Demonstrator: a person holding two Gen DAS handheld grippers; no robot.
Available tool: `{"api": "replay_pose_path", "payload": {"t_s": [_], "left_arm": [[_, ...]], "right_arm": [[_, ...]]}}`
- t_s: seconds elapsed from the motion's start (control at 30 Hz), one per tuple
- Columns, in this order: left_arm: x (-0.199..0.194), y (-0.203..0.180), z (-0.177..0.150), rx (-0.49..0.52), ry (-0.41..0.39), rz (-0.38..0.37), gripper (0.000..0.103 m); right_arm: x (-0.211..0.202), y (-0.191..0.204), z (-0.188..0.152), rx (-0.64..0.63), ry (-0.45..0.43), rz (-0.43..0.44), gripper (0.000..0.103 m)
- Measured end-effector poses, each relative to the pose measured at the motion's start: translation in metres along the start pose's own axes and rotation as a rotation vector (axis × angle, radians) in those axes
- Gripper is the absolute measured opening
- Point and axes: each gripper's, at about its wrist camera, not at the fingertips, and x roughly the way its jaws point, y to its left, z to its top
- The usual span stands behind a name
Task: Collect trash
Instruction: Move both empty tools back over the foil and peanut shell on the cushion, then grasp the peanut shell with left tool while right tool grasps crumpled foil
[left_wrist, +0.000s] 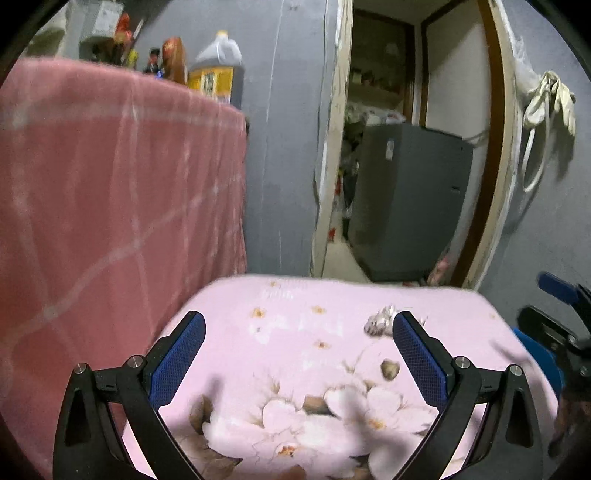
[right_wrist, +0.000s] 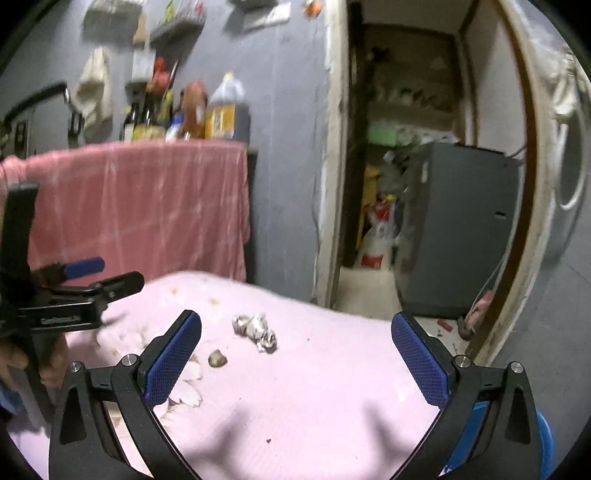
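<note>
A crumpled scrap of pale paper trash (right_wrist: 255, 331) lies on the pink floral cloth (right_wrist: 314, 387) that covers a low surface. It also shows in the left wrist view (left_wrist: 380, 319), just beyond my left gripper's right finger. My left gripper (left_wrist: 299, 325) is open and empty above the cloth. My right gripper (right_wrist: 295, 325) is open and empty, with the trash ahead between its fingers, nearer the left one. The left gripper shows at the left edge of the right wrist view (right_wrist: 99, 277). The right gripper (left_wrist: 557, 306) shows at the right edge of the left wrist view.
A table draped in pink cloth (left_wrist: 110, 184) stands at the left, with bottles and an oil jug (left_wrist: 218, 70) on top. An open doorway (right_wrist: 406, 184) ahead holds a grey appliance (left_wrist: 410, 199). A blue bin (right_wrist: 543, 435) sits at the right. Gloves (left_wrist: 554, 99) hang on the wall.
</note>
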Motion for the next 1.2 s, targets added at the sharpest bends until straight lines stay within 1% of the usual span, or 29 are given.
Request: {"api": "replay_pose_path", "payload": {"t_s": [0.13,0.2,0.23,0.27,0.3,0.37,0.4,0.43,0.5,0.57,0.6,0.67,0.8,0.83,0.9,0.93,0.97,1.07,1.13,1.2], "left_arm": [[0.012,0.0,-0.009,0.024,0.071,-0.037,0.099],[0.019,-0.002,-0.011,0.033,0.112,-0.063,0.098],[0.022,-0.003,-0.011,0.036,0.127,-0.072,0.097],[0.026,-0.005,-0.012,0.041,0.145,-0.083,0.091],[0.029,-0.007,-0.013,0.047,0.164,-0.101,0.088],[0.037,-0.012,-0.014,0.054,0.207,-0.135,0.074],[0.04,-0.015,-0.015,0.054,0.222,-0.151,0.072],[0.042,-0.017,-0.013,0.054,0.234,-0.165,0.07],[0.047,-0.025,-0.014,0.058,0.264,-0.2,0.067],[0.052,-0.036,-0.014,0.082,0.302,-0.223,0.057],[0.056,-0.041,-0.014,0.098,0.318,-0.228,0.055],[0.064,-0.051,-0.014,0.127,0.346,-0.227,0.039],[0.076,-0.066,-0.017,0.162,0.402,-0.228,0.027],[0.077,-0.067,-0.018,0.162,0.407,-0.231,0.023],[0.077,-0.07,-0.017,0.159,0.411,-0.241,0.018],[0.076,-0.071,-0.02,0.164,0.412,-0.243,0.013],[0.075,-0.073,-0.021,0.171,0.41,-0.245,0.01],[0.07,-0.073,-0.021,0.186,0.398,-0.233,0.01],[0.07,-0.071,-0.02,0.168,0.393,-0.217,0.01],[0.072,-0.063,-0.019,0.125,0.391,-0.199,0.01]], "right_arm": [[0.032,-0.009,0.003,0.015,0.104,0.053,0.101],[0.049,-0.016,0.002,0.038,0.156,0.08,0.091],[0.056,-0.019,0.002,0.049,0.181,0.093,0.087],[0.066,-0.023,0.001,0.067,0.215,0.112,0.079],[0.071,-0.026,0.0,0.077,0.236,0.125,0.076],[0.081,-0.029,-0.002,0.088,0.274,0.144,0.073],[0.085,-0.03,-0.004,0.089,0.287,0.148,0.069],[0.088,-0.031,-0.004,0.091,0.298,0.152,0.068],[0.093,-0.03,-0.007,0.097,0.32,0.163,0.067],[0.096,-0.029,-0.007,0.099,0.326,0.167,0.067],[0.098,-0.03,-0.008,0.099,0.328,0.168,0.067],[0.101,-0.031,-0.006,0.109,0.33,0.171,0.067],[0.105,-0.036,-0.006,0.128,0.336,0.17,0.067],[0.106,-0.037,-0.007,0.136,0.34,0.174,0.067],[0.107,-0.039,-0.008,0.147,0.348,0.181,0.067],[0.109,-0.04,-0.008,0.153,0.353,0.182,0.067],[0.11,-0.04,-0.009,0.156,0.358,0.183,0.067],[0.114,-0.04,-0.01,0.157,0.375,0.188,0.067],[0.117,-0.037,-0.01,0.15,0.387,0.194,0.067],[0.121,-0.033,-0.01,0.143,0.398,0.198,0.067]]}}
